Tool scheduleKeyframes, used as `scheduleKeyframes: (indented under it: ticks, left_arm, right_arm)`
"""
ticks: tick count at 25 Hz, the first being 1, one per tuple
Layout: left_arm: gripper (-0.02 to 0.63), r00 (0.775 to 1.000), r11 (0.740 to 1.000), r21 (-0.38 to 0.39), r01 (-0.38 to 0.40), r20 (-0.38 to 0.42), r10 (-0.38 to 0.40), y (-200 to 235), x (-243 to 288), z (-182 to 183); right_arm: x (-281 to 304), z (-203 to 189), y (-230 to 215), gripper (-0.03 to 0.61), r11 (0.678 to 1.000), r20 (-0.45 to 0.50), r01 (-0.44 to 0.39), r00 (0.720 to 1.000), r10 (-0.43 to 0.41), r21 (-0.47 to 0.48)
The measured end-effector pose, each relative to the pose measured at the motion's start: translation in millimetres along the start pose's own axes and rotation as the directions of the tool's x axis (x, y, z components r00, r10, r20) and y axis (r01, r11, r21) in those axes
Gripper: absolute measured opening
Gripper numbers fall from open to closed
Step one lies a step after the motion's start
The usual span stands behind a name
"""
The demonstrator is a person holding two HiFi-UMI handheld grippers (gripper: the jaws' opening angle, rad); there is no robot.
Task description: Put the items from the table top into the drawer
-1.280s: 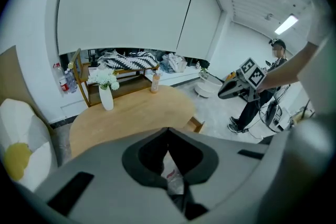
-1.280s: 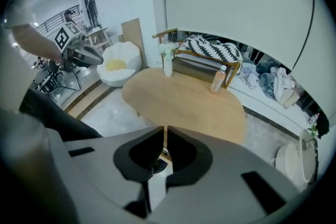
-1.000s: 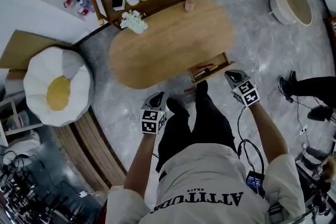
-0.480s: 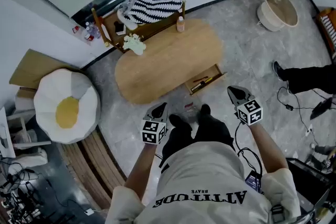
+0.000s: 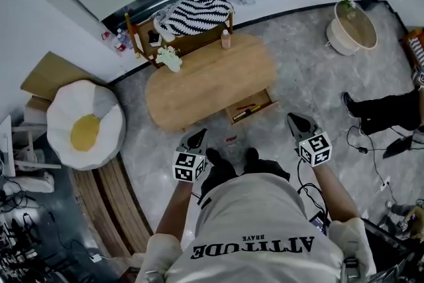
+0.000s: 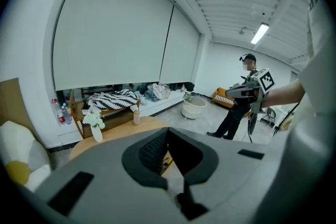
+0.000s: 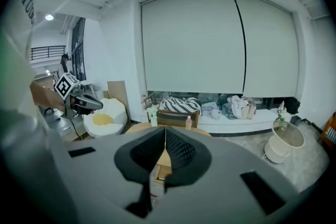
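Both grippers are held up over the floor (image 5: 311,69), on the near side of the table (image 5: 205,83) and not touching it. The left gripper (image 5: 199,136) is seen with its jaws pressed together, nothing caught between them. Same deal for the right gripper (image 5: 295,121): jaws closed, empty. The drawer (image 5: 262,103) is pulled open on the table's near side, a couple of thin things inside, too small to be made out. A small bottle (image 5: 226,40) and a vase of white flowers (image 5: 169,58) are found at the table's far edge, well apart from both grippers.
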State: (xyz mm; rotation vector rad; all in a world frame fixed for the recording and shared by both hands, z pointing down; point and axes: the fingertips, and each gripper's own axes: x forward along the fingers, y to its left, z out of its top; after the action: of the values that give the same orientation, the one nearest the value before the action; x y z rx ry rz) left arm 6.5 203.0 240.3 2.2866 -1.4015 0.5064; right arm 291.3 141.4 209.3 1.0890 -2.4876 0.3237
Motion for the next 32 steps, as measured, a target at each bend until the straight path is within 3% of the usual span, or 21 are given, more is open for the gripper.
scheduleKeyframes:
  ticks: [8,16,25,32]
  left_arm:
    - [0.02,0.989,0.991,-0.056,-0.118,0.079,0.122,-32,-24,20]
    - [0.02,0.98,0.982,-0.087,-0.168,0.095,0.176,-61,-34,20]
    - [0.02,0.978,0.981,-0.079,-0.179,0.091,0.186,-52,-50,16]
    - [0.02,0.982,0.986,-0.029,-0.163,0.095,0.165,-37,-53,20]
  right_arm:
    - [-42,0,-28,0.021,0.998,0.044,-0.02,0.999,0.022,-0.054]
    - [-54,-3,-44,0.021,0.997,0.057,-0.054,0.997,0.057,-0.047]
    - [-43,12,-35,0.021,0.997,0.076,-0.058,0.995,0.062,-0.055]
    - [-37,21,-29,0.02,0.999,0.101,-0.013,0.995,0.016,-0.035]
